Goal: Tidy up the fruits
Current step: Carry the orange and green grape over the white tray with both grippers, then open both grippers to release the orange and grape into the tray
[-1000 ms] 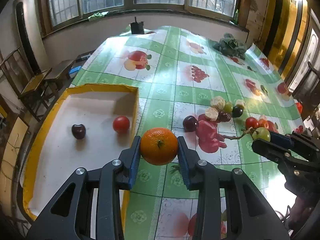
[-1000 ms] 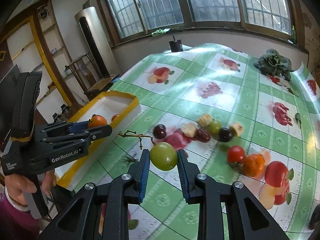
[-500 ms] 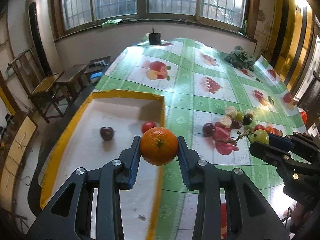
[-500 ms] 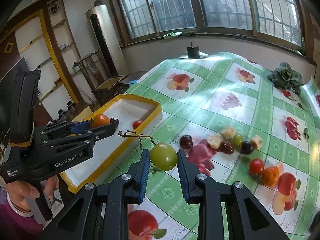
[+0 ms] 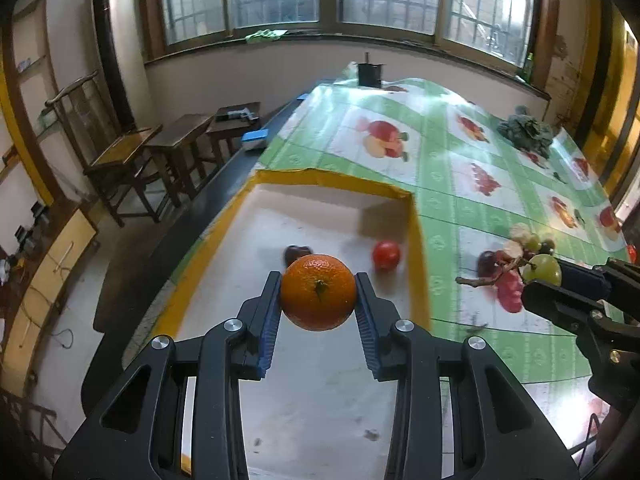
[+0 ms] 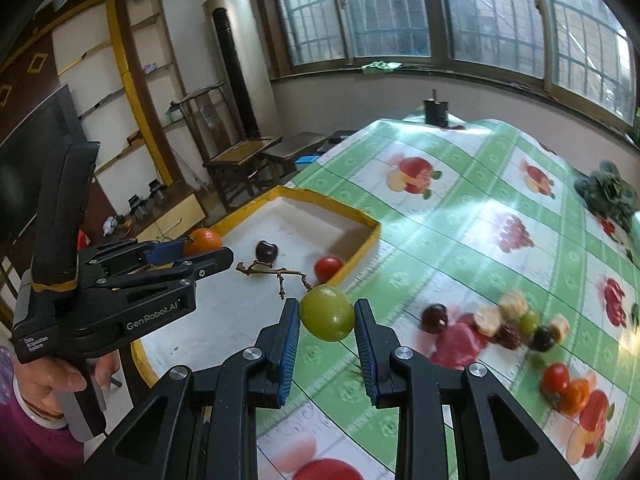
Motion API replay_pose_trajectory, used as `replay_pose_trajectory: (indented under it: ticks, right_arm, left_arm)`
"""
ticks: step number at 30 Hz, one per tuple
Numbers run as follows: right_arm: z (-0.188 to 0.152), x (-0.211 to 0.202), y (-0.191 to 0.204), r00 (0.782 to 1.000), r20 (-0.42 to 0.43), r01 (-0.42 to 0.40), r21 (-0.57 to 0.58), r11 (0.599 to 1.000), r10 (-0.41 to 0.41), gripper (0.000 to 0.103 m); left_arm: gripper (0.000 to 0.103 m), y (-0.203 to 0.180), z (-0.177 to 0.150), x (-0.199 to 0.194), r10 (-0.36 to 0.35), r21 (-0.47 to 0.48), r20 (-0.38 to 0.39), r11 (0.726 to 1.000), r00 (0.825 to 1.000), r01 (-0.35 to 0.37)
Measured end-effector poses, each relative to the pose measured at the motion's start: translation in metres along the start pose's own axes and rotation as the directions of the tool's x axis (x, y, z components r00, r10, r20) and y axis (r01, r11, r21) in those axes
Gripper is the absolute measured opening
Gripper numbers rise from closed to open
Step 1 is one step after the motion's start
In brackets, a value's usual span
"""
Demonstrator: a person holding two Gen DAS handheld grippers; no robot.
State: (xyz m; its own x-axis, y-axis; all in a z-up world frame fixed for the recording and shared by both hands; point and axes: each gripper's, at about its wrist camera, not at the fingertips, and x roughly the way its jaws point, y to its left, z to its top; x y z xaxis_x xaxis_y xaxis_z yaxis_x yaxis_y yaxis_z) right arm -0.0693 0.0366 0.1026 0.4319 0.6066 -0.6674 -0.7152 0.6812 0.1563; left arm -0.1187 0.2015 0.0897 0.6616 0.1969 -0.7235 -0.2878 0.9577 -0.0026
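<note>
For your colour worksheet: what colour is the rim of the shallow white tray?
Yellow rim, clearest in the right wrist view.

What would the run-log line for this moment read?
left tongs: shut on orange, over tray | right tongs: shut on green grape, stem attached | tray holds: tomato, dark cherry

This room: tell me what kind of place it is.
Probably an old home's dining or sitting room: a table under a fruit-print tablecloth, wooden chairs by the wall, barred windows and a standing air conditioner.

Fruit-print tablecloth table [image 6: 460,240], yellow-rimmed tray [image 6: 362,254], loose fruits [image 6: 516,326]
</note>
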Motion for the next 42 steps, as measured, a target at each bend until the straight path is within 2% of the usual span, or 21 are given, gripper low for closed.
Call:
replay_pose_trajectory:
  ticks: [10, 24, 37, 42]
  right_arm:
    - [0.014, 0.032, 0.023, 0.999, -0.035, -0.023, -0.044, 0.999, 0.022, 0.026]
    - [0.023, 0.096, 0.042, 0.989, -0.138, -0.059, -0.090, 0.994, 0.046, 0.027]
    - [0.014, 0.145, 0.056, 0.970, -0.244, -0.050, -0.160, 0.986, 0.010, 0.027]
    - [0.012, 0.153, 0.060, 0.967, -0.254, -0.039, -0.181, 0.983, -0.008, 0.029]
  left_arm:
    - [0.035, 0.029, -0.005, 0.021, 0.040, -0.028, -0.045, 0.999, 0.998, -0.041]
    - [0.035, 0.049, -0.009, 0.053, 0.073, -0.048, -0.121, 0.996, 0.990, -0.080]
    - [0.035, 0.056, -0.009, 0.073, 0.118, -0.070, -0.184, 0.989, 0.976, -0.133]
    - [0.036, 0.058, -0.010, 0.079, 0.108, -0.084, -0.222, 0.988, 0.969, -0.130]
